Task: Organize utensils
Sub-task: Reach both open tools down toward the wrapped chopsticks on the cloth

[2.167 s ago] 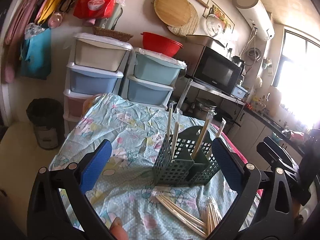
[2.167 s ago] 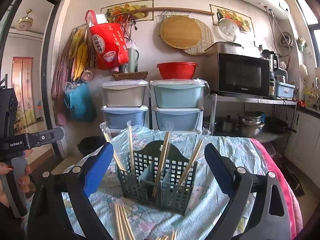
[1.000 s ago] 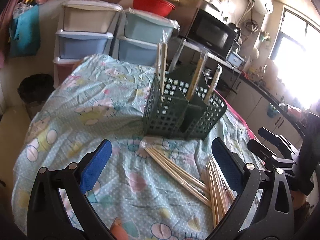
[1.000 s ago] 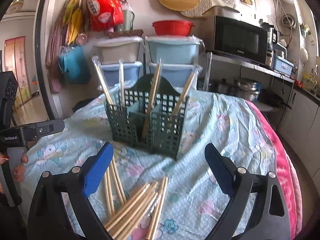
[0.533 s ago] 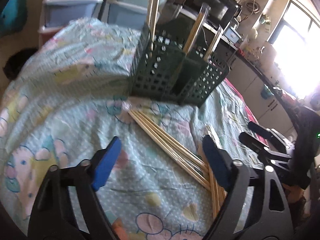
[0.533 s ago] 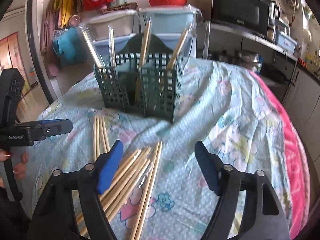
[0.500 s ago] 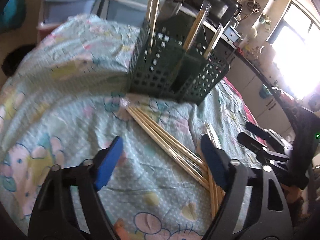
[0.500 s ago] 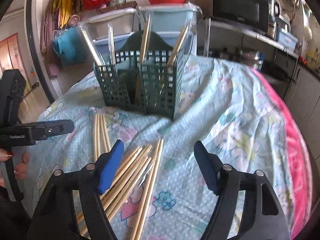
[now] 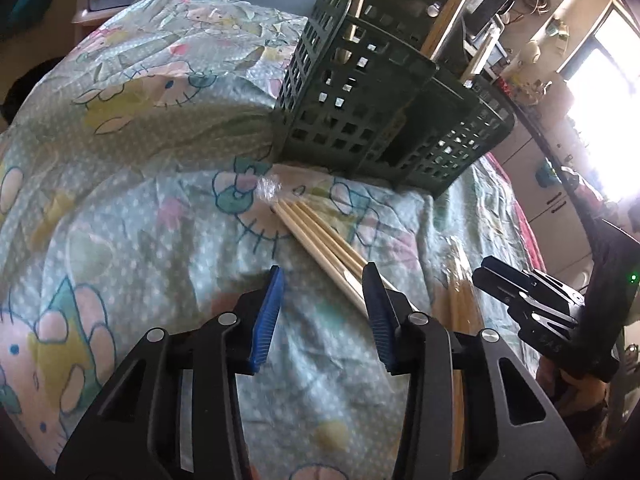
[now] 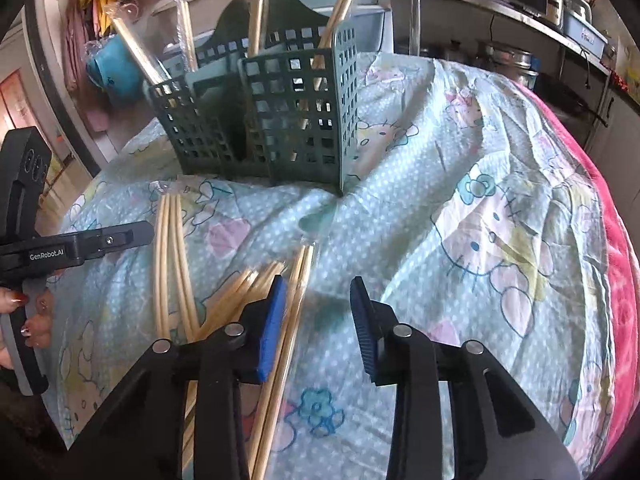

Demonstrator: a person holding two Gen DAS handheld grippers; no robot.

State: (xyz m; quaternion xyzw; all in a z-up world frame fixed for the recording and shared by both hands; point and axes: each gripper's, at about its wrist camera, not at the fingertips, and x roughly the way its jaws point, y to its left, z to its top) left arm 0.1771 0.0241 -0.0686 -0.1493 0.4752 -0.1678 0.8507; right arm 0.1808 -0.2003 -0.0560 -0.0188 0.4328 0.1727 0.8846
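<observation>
left gripper [image 9: 322, 312]: black angular frame, blue ribbed pads, silver screws. right gripper [image 10: 316, 316] built the same. white "genrobot.ai" lettering shows on one handle; painted nails.

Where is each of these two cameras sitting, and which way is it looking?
Left wrist: on the left gripper, looking down its closing blue fingers at loose chopsticks on the cloth; the right gripper shows at the right.
Right wrist: on the right gripper, jaws also closing, over another chopstick pile; a hand shows at the left.
Both views share the green basket.
</observation>
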